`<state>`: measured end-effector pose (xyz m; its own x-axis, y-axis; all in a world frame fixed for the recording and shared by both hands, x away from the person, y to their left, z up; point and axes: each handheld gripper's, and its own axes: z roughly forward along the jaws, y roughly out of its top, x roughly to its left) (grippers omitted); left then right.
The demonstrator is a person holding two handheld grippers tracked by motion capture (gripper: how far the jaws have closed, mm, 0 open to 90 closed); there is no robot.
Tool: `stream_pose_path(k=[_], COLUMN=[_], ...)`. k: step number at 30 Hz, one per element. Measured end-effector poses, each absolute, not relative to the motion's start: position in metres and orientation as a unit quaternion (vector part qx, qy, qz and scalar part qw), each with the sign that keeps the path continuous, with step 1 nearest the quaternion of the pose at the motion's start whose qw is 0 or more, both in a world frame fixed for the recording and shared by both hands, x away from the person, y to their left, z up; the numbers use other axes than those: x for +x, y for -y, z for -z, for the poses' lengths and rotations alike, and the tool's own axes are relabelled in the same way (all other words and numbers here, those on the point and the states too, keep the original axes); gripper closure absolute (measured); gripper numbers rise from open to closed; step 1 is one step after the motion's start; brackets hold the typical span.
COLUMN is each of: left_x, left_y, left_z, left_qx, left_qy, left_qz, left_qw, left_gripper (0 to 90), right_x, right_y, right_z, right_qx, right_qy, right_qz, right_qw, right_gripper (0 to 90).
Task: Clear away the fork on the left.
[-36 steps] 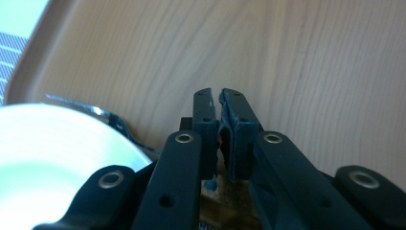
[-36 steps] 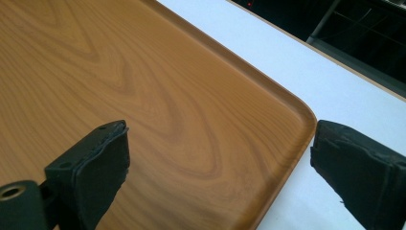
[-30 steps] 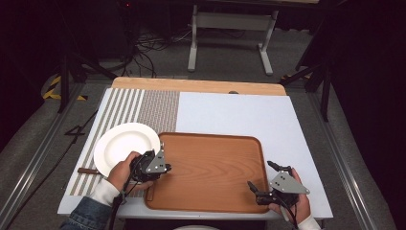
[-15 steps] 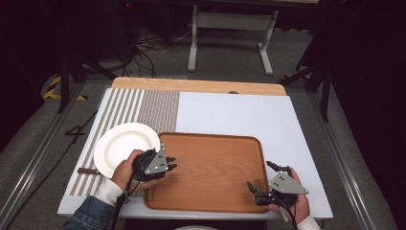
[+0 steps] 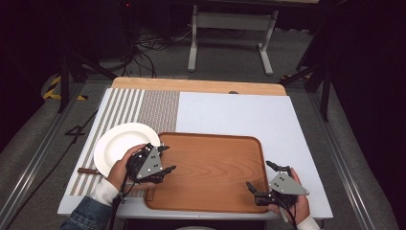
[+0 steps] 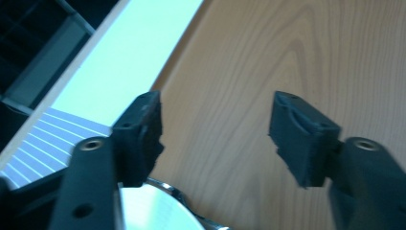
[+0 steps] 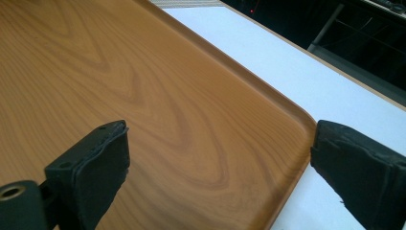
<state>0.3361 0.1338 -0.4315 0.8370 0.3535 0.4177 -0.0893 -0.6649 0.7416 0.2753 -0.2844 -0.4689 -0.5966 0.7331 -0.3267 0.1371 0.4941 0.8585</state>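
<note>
Holding my left gripper (image 5: 163, 159) over the tray's (image 5: 210, 167) left rim, I have just been opening its jaws, nothing between them. My right gripper (image 5: 262, 177) gapes, straddling the right rim. The tray lies mid-table, long axis left-right. The plate (image 5: 115, 143) touches it; a shove could knock it.

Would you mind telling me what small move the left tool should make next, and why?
Probably ease the left tool back toward the white plate to grip its rim. Its jaws have just been opening with nothing between them, over the wooden tray, and the plate's edge lies just behind them at the tray's left side. The right tool waits open.
</note>
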Motion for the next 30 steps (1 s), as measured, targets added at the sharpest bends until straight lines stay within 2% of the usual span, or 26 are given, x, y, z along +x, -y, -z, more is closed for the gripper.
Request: stream_pose_path(k=[6, 10, 18, 30], left_x=[0.331, 0.328, 0.321, 0.308], left_y=[-0.141, -0.151, -0.174, -0.199], left_z=[0.427, 0.424, 0.427, 0.444], left_qx=[0.856, 0.843, 0.824, 0.815], left_qy=[-0.088, -0.097, -0.115, -0.15], left_qz=[-0.288, -0.283, -0.293, -0.295], left_qw=[0.42, 0.447, 0.472, 0.475], left_gripper=[15.4, 10.7, 9.6, 7.9], right_x=[0.275, 0.277, 0.277, 0.269], right_y=[0.283, 0.285, 0.283, 0.285], right_z=[0.472, 0.472, 0.473, 0.473], right_qx=[0.27, 0.275, 0.281, 0.281], right_qy=[-0.792, -0.789, -0.79, -0.789], right_qz=[-0.414, -0.414, -0.406, -0.403], right_qw=[0.357, 0.361, 0.365, 0.37], right_gripper=[7.0, 7.1, 7.1, 7.0])
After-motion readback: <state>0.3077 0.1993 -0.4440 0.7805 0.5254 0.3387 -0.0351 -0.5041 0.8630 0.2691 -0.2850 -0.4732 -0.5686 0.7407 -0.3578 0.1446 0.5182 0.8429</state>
